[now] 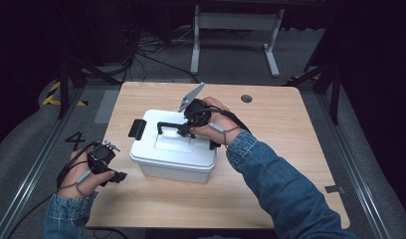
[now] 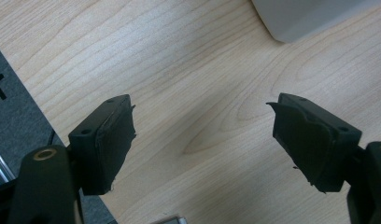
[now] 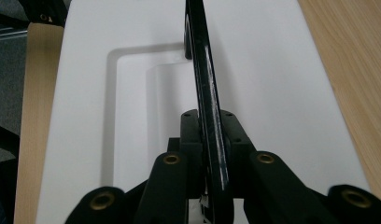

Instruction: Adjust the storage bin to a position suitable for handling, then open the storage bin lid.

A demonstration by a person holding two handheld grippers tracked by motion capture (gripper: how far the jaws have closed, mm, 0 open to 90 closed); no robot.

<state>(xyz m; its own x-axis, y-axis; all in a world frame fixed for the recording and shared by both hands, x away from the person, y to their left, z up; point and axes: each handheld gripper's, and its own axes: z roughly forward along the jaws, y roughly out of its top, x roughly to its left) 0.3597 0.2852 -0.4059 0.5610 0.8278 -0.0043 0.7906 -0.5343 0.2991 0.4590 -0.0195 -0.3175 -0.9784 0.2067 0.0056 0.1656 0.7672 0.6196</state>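
Observation:
A white lidded box (image 1: 173, 159) stands on the wooden table (image 1: 270, 164), with a black latch (image 1: 137, 129) on its left end. Its black carrying handle (image 1: 168, 124) is raised above the lid. My right gripper (image 1: 187, 130) is shut on that handle (image 3: 208, 93), whose bar runs upright between the jaws over the white lid (image 3: 263, 70). My left gripper (image 1: 119, 177) rests low at the table's left front edge, left of the box. Its jaws stand wide open over bare wood (image 2: 202, 126), with a corner of the box (image 2: 310, 18) at top right.
A round cable hole (image 1: 246, 98) sits in the table's far right part. Metal floor rails (image 1: 37, 164) run along both sides of the table. A white desk frame (image 1: 236, 30) stands on the floor behind.

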